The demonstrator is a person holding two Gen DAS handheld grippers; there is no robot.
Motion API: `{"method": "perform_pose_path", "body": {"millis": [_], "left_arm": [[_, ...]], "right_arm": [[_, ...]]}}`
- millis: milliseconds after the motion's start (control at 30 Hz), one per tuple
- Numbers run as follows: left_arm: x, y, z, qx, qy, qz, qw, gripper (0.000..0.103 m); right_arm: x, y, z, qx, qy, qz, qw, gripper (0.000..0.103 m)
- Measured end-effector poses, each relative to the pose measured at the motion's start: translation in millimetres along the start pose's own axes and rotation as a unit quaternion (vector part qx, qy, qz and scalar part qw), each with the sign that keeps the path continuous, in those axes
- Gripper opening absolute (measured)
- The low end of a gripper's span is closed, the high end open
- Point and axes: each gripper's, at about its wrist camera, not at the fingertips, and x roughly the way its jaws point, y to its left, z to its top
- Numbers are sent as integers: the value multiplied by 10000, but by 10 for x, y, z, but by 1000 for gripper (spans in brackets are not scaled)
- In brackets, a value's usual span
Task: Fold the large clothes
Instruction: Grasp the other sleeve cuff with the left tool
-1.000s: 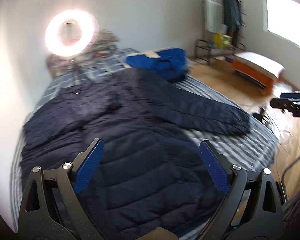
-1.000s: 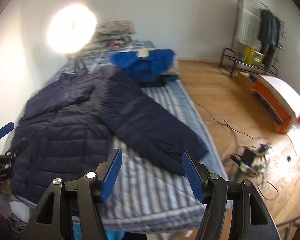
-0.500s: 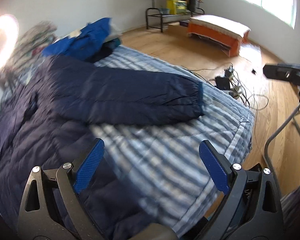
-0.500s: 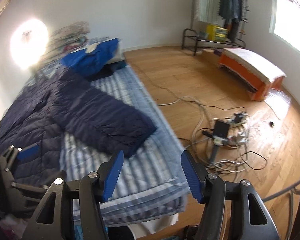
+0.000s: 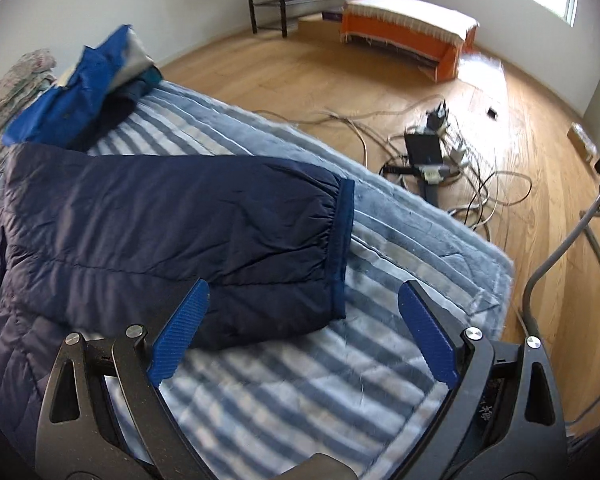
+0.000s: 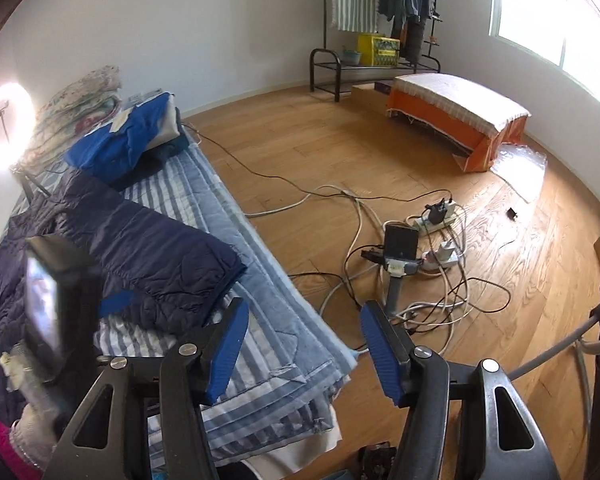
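Wooden plank flooring (image 6: 320,152) runs beside a low bed covered by a blue-and-white striped quilt (image 5: 284,392), its weave soft and slightly fuzzy. On the quilt lies a navy puffer jacket (image 5: 100,240), stitched in padded channels with a faint sheen; one sleeve (image 5: 204,220) stretches toward the bed's edge and ends in a gathered cuff (image 5: 340,248) with a flat band.

The left gripper (image 5: 300,332) hangs just above that sleeve end, its fingers spread wide with nothing between them; the ribbed blue pads (image 5: 180,336) sit on black plastic arms, the left pad over the sleeve's lower edge, though I cannot tell whether it touches. The right gripper (image 6: 300,344) is likewise wide open and empty, held over the quilt's edge and the floor, apart from the jacket (image 6: 148,264).

A crumpled bright-blue garment (image 6: 128,144) lies farther up the bed. Tangled cables and a power strip (image 6: 436,216) sprawl on the floor, near an orange bench (image 6: 456,120)
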Motion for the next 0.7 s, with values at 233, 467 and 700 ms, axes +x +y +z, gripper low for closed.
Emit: {"method": "perform_pose_path", "body": {"millis": [233, 467, 700], "left_arm": [[422, -137, 7, 48, 436, 328, 9985, 91], [479, -11, 64, -229, 367, 205, 9989, 59], [264, 242, 120, -568, 225, 57, 9981, 11]], "right_arm": [[4, -32, 25, 206, 36, 228, 9995, 61], [-31, 166, 43, -38, -29, 360, 9993, 61], [-114, 171, 74, 94, -133, 461, 9988, 61]]}}
